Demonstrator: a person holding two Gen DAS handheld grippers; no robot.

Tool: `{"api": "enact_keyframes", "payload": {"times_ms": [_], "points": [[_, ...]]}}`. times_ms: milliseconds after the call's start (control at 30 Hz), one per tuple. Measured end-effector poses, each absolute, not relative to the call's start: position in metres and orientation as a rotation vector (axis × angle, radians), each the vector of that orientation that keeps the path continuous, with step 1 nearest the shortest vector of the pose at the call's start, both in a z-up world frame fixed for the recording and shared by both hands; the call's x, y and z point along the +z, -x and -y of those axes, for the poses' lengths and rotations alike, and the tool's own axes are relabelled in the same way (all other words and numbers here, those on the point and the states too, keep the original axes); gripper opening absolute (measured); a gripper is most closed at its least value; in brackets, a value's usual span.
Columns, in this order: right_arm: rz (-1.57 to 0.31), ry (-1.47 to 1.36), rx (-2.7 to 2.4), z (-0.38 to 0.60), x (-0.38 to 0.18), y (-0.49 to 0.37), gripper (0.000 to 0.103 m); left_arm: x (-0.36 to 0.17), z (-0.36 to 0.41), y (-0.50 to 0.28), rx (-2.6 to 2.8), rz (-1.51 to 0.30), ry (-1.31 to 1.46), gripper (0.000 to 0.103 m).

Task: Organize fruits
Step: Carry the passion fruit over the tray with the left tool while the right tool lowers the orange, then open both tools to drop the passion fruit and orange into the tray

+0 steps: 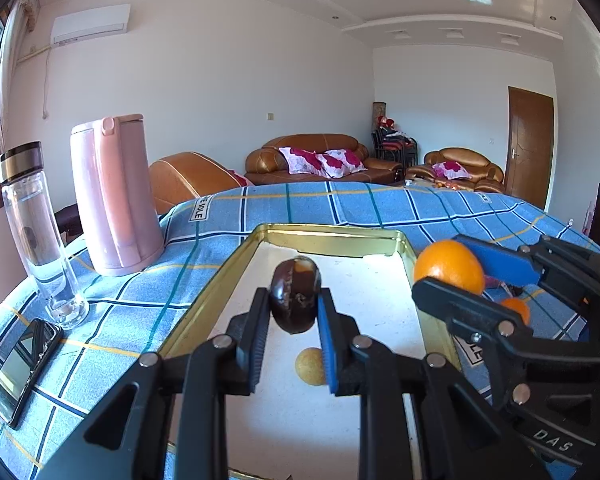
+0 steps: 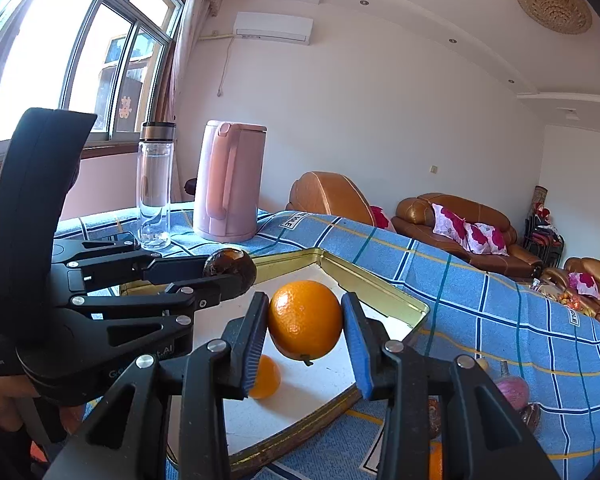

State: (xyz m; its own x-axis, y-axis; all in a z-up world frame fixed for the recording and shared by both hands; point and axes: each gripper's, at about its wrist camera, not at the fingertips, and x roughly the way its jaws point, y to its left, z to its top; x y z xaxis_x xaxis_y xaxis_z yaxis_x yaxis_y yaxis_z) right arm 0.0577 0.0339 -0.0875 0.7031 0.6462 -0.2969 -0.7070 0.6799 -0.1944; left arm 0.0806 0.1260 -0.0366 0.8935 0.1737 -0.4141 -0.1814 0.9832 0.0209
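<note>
Gripping an orange (image 2: pixel 305 320), right claw (image 2: pixel 305 332) above tray (image 2: pixel 380 280).

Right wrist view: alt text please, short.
The right tool holds an orange above a gold-rimmed tray on a blue plaid cloth; the left tool holds a dark fruit beside it.

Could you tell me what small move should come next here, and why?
Probably lower the left gripper and release the dark fruit into the gold tray: it hangs clamped above the tray floor, where a small yellow fruit already lies, while the right gripper holds the orange.
</note>
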Motion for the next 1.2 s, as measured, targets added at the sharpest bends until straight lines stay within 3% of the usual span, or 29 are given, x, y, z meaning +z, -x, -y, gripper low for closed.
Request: {"api": "enact_keyframes", "payload": {"times_ms": [1000, 1067, 1200], "points": [[-0.372, 0.438, 0.892, -0.071, -0.108, -0.067, 0.04, -0.05, -0.143, -0.087, 0.192, -0.583, -0.009, 0.024], [-0.367, 0.442, 0.9, -0.071, -0.108, -0.066, 0.042, -0.049, -0.144, -0.085, 0.203, -0.58, -0.012, 0.024], [-0.365, 0.421, 0.902, -0.068, -0.107, -0.066, 0.055, -0.049, -0.146, -0.083, 0.214, -0.582, -0.011, 0.028]]}}
